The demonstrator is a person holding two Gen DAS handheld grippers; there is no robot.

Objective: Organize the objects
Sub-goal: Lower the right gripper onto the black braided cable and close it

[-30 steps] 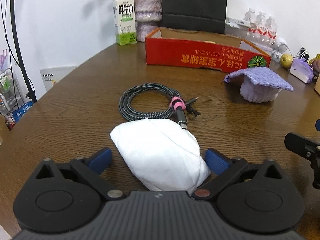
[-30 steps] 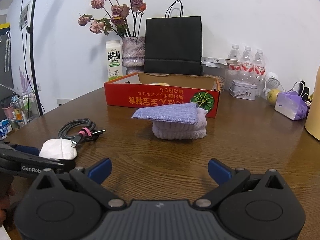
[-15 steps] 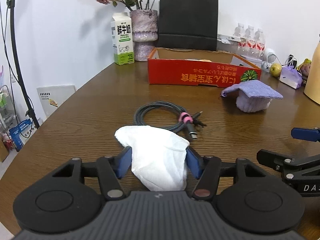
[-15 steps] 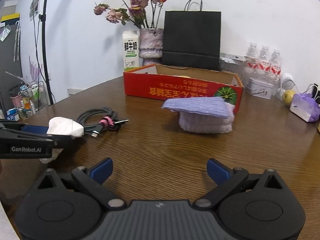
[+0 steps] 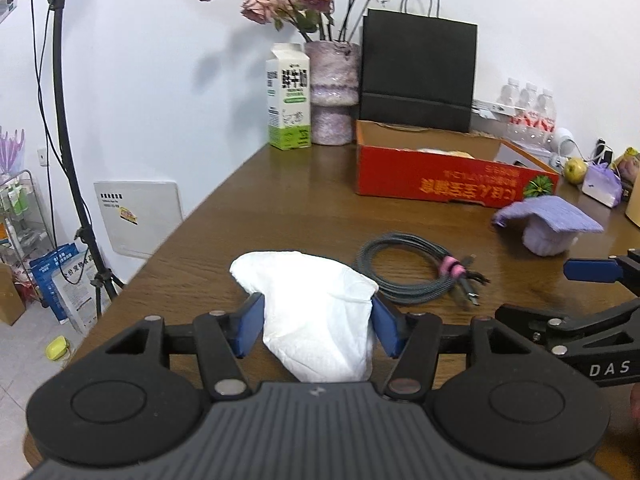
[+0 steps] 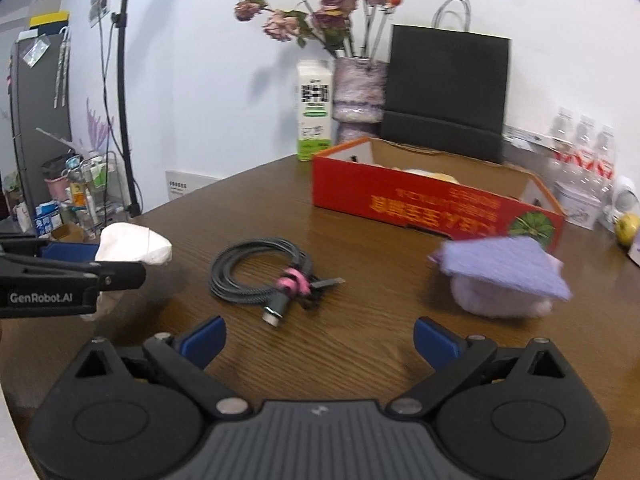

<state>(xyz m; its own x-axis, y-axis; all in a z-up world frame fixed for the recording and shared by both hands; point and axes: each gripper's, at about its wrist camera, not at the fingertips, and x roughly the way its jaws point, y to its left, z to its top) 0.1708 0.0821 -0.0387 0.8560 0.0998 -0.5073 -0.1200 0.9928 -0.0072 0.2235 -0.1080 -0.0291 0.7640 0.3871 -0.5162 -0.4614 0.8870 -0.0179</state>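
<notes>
My left gripper (image 5: 316, 326) is shut on a white crumpled tissue pack (image 5: 316, 304) and holds it above the brown table (image 5: 304, 216). The same pack (image 6: 132, 244) shows at the left of the right wrist view, in the left gripper (image 6: 72, 264). My right gripper (image 6: 318, 342) is open and empty above the table, in front of a coiled grey cable (image 6: 264, 276) with a pink tie. A folded purple cloth (image 6: 504, 276) on a pale roll lies to the right. An open red cardboard box (image 6: 432, 200) stands behind.
A milk carton (image 5: 289, 96), a vase of dried roses (image 5: 332, 92) and a black paper bag (image 5: 416, 76) stand at the back. Water bottles (image 5: 528, 112), an apple (image 5: 574, 169) and a small purple bag (image 5: 602, 186) are at the far right. The table's left edge drops to the floor.
My left gripper closed on the white pack and lifted it off the table. My right gripper moved left and nearer the cable, still open.
</notes>
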